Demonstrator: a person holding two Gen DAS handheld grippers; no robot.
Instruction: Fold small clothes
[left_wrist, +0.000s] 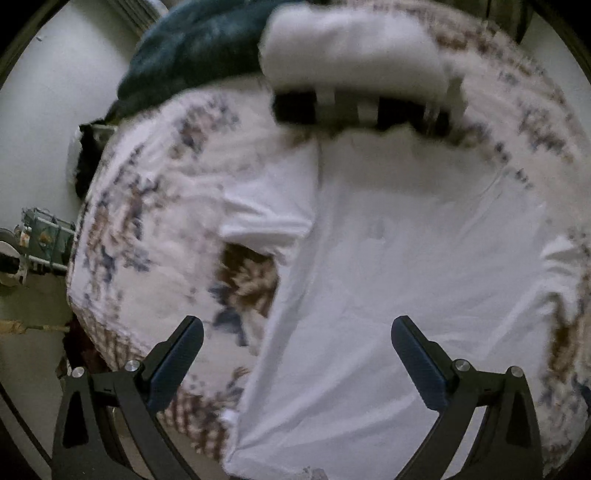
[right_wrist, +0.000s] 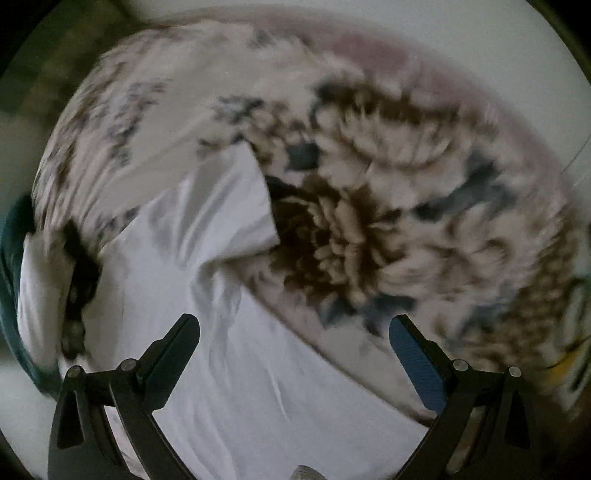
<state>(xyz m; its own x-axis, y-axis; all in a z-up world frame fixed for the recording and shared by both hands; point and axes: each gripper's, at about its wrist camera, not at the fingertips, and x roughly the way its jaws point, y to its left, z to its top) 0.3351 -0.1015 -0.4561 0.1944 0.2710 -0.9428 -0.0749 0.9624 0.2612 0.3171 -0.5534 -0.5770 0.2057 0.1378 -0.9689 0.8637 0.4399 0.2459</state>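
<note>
A white T-shirt (left_wrist: 388, 258) lies spread flat on a floral bedspread (left_wrist: 155, 206), one sleeve (left_wrist: 269, 206) pointing left. My left gripper (left_wrist: 295, 332) hovers above the shirt's lower body, open and empty. In the right wrist view the same shirt (right_wrist: 221, 350) runs from lower middle up to a sleeve (right_wrist: 229, 206). My right gripper (right_wrist: 295, 328) is open and empty above the shirt's edge, its right finger over the bedspread (right_wrist: 406, 206). Both views are motion-blurred.
A stack of folded white and dark clothes (left_wrist: 354, 66) sits at the far end of the bed, seen at left in the right wrist view (right_wrist: 55, 280). A teal blanket (left_wrist: 192, 55) lies beside it. The bed's left edge drops to the floor (left_wrist: 33, 314) with clutter.
</note>
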